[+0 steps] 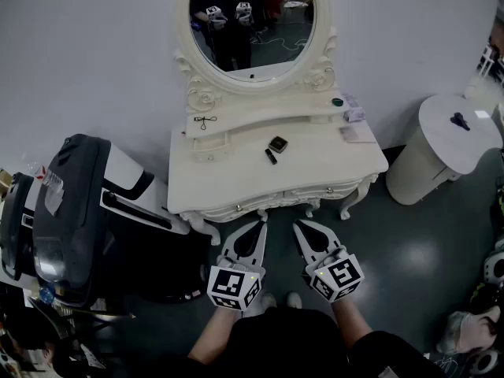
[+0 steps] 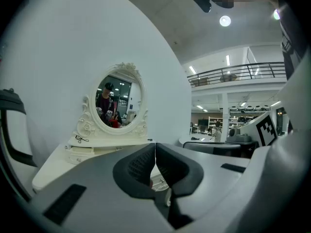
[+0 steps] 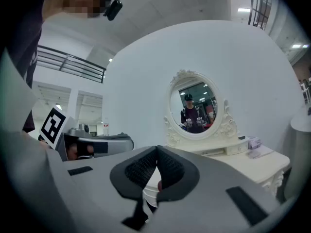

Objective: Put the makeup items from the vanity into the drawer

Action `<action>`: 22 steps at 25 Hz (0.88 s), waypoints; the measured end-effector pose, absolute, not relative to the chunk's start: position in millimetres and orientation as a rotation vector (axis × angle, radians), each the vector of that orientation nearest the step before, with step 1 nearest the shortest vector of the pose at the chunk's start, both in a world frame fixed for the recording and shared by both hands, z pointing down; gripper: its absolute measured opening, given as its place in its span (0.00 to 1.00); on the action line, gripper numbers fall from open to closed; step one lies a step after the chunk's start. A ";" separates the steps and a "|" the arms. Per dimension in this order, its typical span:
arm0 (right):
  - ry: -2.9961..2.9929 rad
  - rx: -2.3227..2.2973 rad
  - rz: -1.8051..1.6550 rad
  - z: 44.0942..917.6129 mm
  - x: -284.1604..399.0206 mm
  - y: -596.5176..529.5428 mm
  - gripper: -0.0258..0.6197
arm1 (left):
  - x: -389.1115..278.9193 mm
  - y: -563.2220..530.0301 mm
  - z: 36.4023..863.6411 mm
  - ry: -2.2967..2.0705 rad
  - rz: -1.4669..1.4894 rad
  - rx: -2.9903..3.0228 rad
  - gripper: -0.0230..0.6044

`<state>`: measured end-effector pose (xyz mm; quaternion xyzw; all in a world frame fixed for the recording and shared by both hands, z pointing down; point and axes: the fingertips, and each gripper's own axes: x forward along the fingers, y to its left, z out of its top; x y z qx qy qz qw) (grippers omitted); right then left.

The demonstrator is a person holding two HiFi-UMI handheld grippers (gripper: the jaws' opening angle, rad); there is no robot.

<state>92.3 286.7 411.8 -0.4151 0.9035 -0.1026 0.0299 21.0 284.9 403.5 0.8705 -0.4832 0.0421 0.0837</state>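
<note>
I hold my 2 tools level before the cream vanity (image 1: 228, 186): left gripper (image 1: 261, 222) and right gripper (image 1: 298, 224), jaws closed and empty, probably staged to open the shut drawer (image 1: 312, 191) first. The makeup, a square compact (image 1: 277, 144) touching a dark tube (image 1: 271, 157), lies mid-tabletop.

Left tool (image 1: 257, 225) and right tool (image 1: 302, 228) side by side, held forward, jaws closed, both empty.
</note>
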 end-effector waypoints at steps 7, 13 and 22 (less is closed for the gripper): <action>2.765 -1.296 -0.325 410.4 112.9 288.8 0.08 | 37.4 288.8 400.6 -1.447 0.124 2.609 0.06; 2.773 -1.279 -0.321 408.7 120.9 299.8 0.08 | 50.7 297.4 401.5 -1.438 0.134 2.608 0.06; 2.727 -1.300 -0.341 406.9 156.6 307.7 0.08 | 61.8 305.5 400.1 -1.465 0.149 2.600 0.06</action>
